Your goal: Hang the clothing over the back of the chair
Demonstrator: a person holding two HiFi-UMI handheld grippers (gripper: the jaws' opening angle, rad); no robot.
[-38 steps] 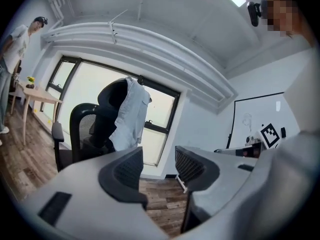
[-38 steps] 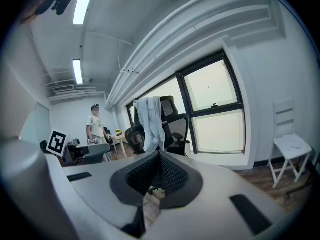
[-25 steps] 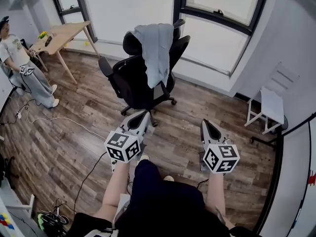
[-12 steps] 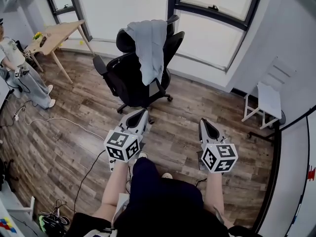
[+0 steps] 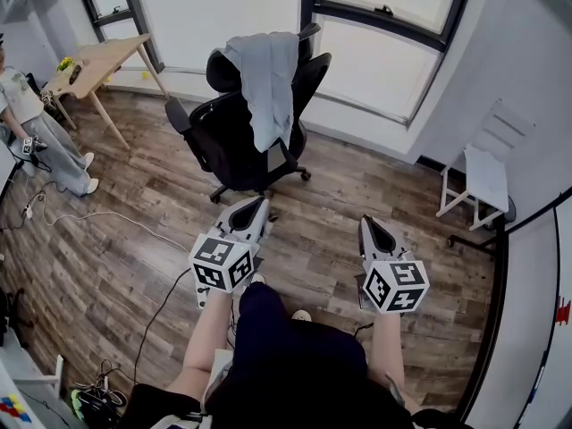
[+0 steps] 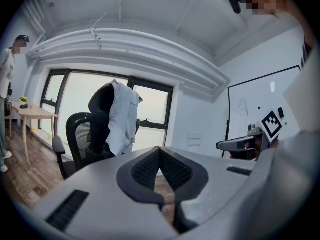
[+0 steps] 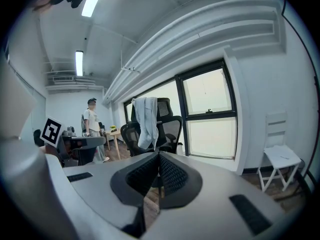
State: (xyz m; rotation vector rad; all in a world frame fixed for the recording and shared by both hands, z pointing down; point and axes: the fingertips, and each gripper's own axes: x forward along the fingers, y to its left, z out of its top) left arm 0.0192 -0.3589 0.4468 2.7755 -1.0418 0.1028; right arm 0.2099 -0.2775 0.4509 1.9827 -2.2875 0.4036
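Shirt (image 5: 268, 79) drapes chair (image 5: 223, 150), upper centre | we hold left claw (image 5: 253, 208), right claw (image 5: 369, 228) pinched together, empty | left seemingly nearer

No readable words or numbers showing anywhere, black-and-white patterned marker cube (image 5: 222, 264) at lower left and matching marker cube (image 5: 396, 284) at lower right displaying only coded squares, white wall-mounted board (image 6: 252, 109) at right carrying faint marks too small to read.

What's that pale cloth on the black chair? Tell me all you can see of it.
It is a pale grey-blue garment of soft, thin-looking cloth, draped over the top of the black office chair's back. It hangs limp in loose folds down the backrest toward the seat. Only the chair touches it.
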